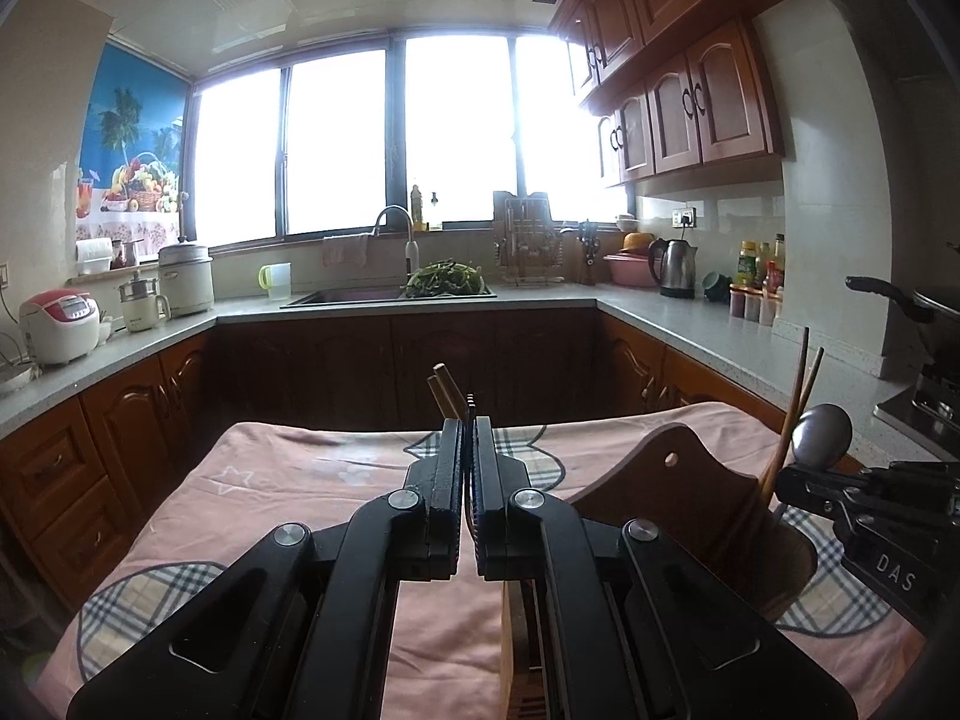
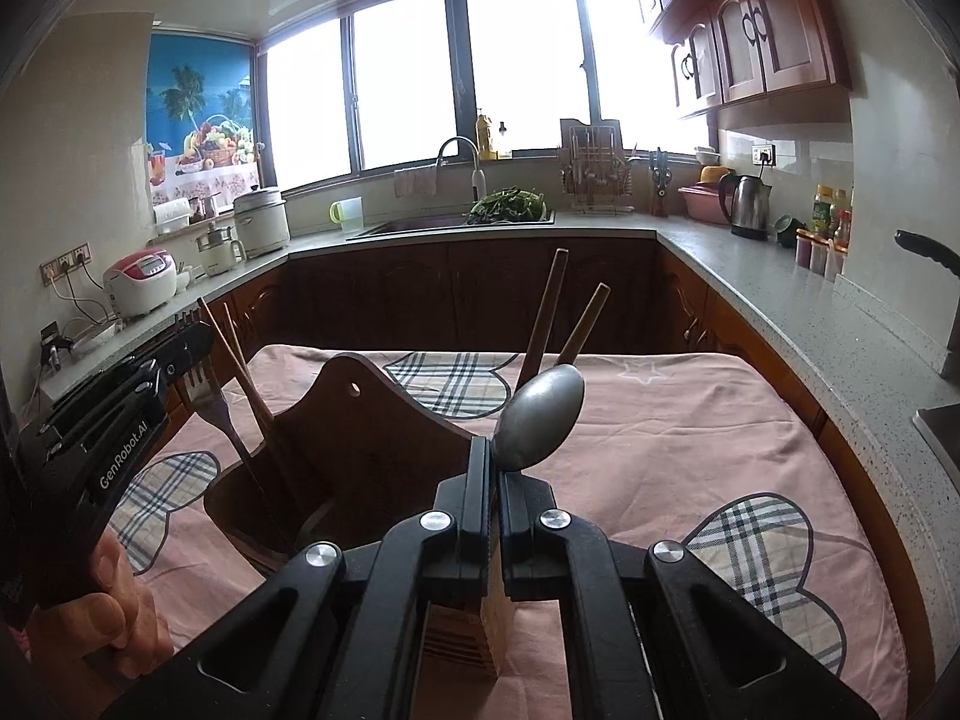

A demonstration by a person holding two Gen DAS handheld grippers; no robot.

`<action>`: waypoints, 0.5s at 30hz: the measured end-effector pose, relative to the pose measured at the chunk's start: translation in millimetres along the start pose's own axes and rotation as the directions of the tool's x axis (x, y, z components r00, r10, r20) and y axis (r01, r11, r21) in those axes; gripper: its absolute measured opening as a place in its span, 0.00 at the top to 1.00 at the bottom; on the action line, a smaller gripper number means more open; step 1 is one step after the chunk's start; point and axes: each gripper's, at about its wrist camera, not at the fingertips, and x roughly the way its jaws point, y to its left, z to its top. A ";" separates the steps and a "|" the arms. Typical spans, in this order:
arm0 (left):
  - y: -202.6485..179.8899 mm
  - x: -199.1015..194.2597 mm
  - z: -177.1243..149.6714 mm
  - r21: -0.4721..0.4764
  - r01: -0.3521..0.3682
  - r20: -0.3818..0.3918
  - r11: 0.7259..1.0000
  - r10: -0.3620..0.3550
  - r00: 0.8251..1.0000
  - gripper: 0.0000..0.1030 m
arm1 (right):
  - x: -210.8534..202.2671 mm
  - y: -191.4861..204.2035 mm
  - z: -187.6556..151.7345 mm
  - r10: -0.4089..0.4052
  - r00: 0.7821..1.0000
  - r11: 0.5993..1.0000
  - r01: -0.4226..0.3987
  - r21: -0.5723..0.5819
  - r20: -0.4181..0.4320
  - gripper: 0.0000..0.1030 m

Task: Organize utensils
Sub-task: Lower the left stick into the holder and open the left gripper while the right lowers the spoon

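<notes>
Right hand-held gripper [image 2: 493, 468] | clamps spoon [image 2: 542, 417] | wooden holder [image 2: 360, 450] just left

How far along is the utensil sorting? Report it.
Done: a pair of chopsticks and a fork already stand in the wooden holder. In hand: the right gripper is shut on a metal spoon, and the left gripper is shut on something thin with tines showing, probably another fork. Left: both held pieces are not yet in the holder.
</notes>
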 end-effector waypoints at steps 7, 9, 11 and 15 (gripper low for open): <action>-5.5 9.9 -7.1 0.005 0.054 -0.068 0.999 -0.054 0.996 0.97 | 2.9 -2.4 -1.8 0.017 1.000 1.000 -0.017 0.025 -0.024 0.98; -5.5 11.1 -6.3 -0.005 0.075 -0.083 0.997 -0.076 0.994 0.97 | 3.0 -5.0 -1.4 0.034 0.999 0.999 -0.033 0.043 -0.031 0.97; -6.4 11.5 -5.3 -0.012 0.089 -0.092 0.996 -0.090 0.992 0.96 | 3.3 -5.8 -1.2 0.044 0.998 0.998 -0.042 0.055 -0.035 0.95; -10.6 11.8 -4.1 -0.004 0.104 -0.107 0.995 -0.104 0.989 0.95 | 2.3 -6.8 -2.1 0.055 0.998 0.996 -0.052 0.075 -0.035 0.94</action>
